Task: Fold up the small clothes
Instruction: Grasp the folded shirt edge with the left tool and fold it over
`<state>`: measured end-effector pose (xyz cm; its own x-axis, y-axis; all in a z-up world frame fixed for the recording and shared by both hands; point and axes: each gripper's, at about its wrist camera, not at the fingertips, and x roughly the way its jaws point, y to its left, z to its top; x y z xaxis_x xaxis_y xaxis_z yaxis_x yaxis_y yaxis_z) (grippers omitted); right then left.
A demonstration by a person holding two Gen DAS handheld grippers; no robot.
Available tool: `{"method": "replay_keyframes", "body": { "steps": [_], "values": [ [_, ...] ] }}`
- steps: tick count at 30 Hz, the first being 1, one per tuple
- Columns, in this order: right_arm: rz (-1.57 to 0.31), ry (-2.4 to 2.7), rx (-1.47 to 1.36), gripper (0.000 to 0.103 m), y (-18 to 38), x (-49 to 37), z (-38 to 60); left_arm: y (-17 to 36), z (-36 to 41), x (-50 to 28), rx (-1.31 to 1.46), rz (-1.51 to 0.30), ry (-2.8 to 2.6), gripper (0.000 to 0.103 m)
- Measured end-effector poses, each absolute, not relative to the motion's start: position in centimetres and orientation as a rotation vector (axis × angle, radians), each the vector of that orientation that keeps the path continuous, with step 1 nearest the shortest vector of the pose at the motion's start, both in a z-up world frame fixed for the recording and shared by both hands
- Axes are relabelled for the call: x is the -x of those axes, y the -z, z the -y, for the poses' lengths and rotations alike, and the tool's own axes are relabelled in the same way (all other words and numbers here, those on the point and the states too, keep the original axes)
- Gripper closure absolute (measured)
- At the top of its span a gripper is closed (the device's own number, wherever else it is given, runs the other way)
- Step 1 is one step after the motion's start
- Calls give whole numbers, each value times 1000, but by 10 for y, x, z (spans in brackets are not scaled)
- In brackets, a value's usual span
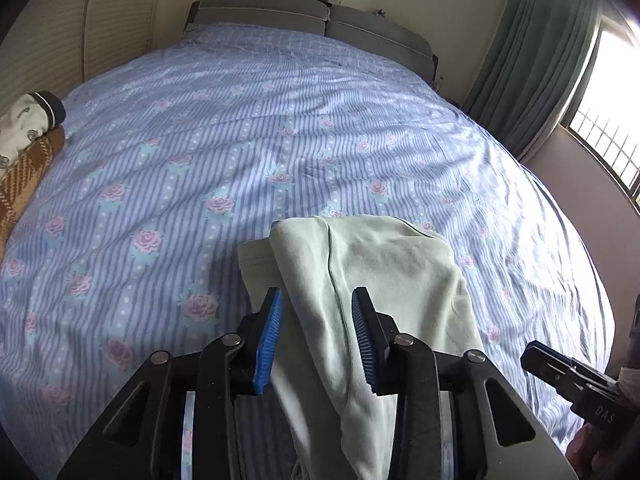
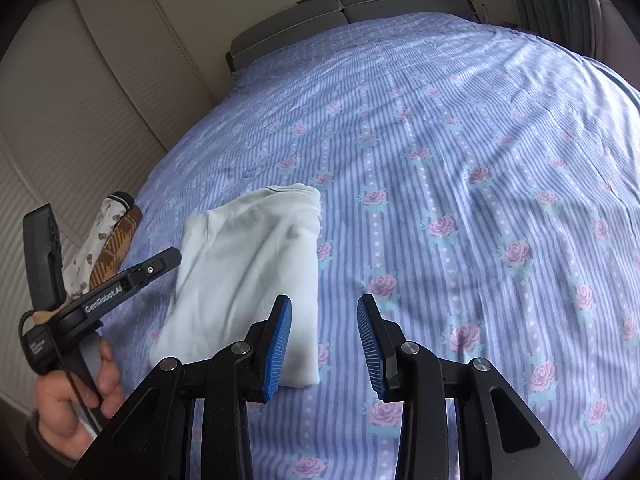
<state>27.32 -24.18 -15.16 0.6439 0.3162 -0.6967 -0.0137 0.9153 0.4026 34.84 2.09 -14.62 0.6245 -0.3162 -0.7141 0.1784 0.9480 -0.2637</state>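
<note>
A pale green folded garment (image 1: 376, 280) lies on the bed. It also shows in the right wrist view (image 2: 252, 264), folded into a rough rectangle. My left gripper (image 1: 318, 312) is open above its near part, jaws on either side of a seam, not closed on the cloth. It appears from the side at the left of the right wrist view (image 2: 132, 280). My right gripper (image 2: 324, 320) is open and empty, just right of the garment's near corner. Its body shows at the lower right of the left wrist view (image 1: 576, 384).
The bed has a blue striped sheet with pink roses (image 1: 240, 140) and grey pillows (image 1: 280, 12) at the head. A white printed garment (image 2: 100, 236) and a brown plaid one (image 2: 116, 248) lie at the bed's left edge by a slatted wardrobe (image 2: 60, 120). Green curtain (image 1: 532, 60) and window at right.
</note>
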Motion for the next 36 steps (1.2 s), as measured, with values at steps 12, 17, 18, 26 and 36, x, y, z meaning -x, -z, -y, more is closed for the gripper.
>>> {"method": "replay_keyframes", "body": {
  "steps": [12, 17, 18, 26, 36],
  "values": [
    [-878, -208, -395, 67, 178, -276, 248, 147, -34, -365, 164, -858, 223, 97],
    [-895, -238, -387, 67, 181, -272, 240, 161, -31, -368, 132, -905, 231, 96],
    [-895, -247, -381, 67, 180, -271, 238, 159, -31, -365, 137, -899, 232, 95],
    [-886, -318, -301, 67, 173, -255, 227, 152, -29, -328, 137, -892, 266, 70],
    [-922, -305, -276, 67, 190, -258, 223, 178, -39, -327, 136, -910, 205, 67]
  ]
}}
